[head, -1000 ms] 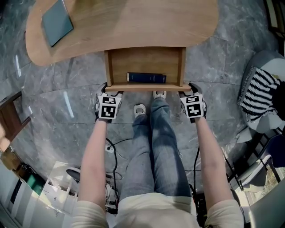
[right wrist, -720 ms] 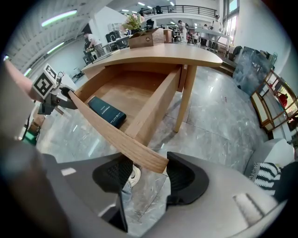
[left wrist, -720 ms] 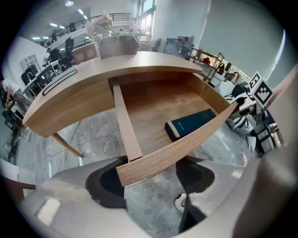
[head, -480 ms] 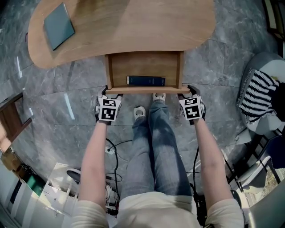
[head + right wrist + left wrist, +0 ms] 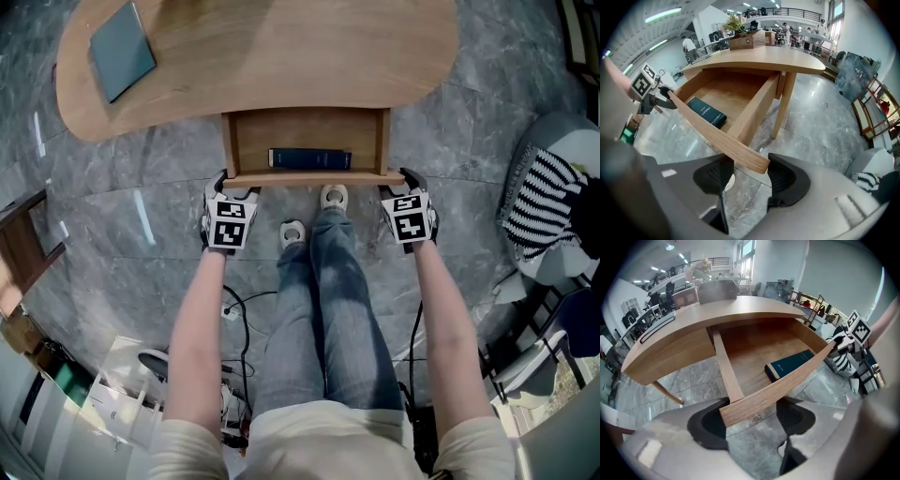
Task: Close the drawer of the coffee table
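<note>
Left hand-held gripper (image 5: 234, 187) and right hand-held gripper (image 5: 398, 184): jaws apart, straddling drawer front (image 5: 305, 177) corners. Stiff wood, probably slides easily; push both ends evenly.

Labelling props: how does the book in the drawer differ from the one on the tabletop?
Drawer book: dark navy, inside the open drawer, square to its front. Tabletop book: teal, on the coffee table, left end, skewed. Both closed, lying flat.

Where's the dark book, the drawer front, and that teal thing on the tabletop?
dark book (image 5: 310, 158): head view, its middle.
drawer front (image 5: 300, 177): head view, middle of its top edge.
teal thing (image 5: 121, 56): head view, its centre.
</note>
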### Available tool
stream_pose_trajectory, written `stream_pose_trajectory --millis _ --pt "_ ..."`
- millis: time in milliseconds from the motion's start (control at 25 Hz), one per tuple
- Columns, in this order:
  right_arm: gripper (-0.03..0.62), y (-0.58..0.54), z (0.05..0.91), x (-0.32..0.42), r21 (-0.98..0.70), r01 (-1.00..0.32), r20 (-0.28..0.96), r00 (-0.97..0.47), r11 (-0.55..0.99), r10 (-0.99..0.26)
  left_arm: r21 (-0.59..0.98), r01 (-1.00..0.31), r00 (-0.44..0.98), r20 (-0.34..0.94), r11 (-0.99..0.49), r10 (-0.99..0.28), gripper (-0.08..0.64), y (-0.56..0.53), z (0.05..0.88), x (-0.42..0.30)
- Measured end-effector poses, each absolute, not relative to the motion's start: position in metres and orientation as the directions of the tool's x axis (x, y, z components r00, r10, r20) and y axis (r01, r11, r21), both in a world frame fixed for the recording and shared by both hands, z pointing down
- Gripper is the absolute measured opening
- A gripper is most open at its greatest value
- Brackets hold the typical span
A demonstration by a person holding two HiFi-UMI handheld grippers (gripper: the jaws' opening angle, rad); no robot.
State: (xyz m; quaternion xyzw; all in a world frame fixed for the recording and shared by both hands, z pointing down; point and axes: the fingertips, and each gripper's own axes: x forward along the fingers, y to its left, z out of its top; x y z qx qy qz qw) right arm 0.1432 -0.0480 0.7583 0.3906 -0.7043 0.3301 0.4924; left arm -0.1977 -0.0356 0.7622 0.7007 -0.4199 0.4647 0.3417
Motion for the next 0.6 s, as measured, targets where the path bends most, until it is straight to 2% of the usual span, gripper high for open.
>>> stream_pose_trajectory --millis 600 --pt "0.227 -0.088 0.759 0.143 -0.071 -0.874 0.945 -0.213 0.481 -0.248 0.072 -0.910 0.207 0.932 -0.408 -0.297 0.316 -0.073 0.765 -0.199"
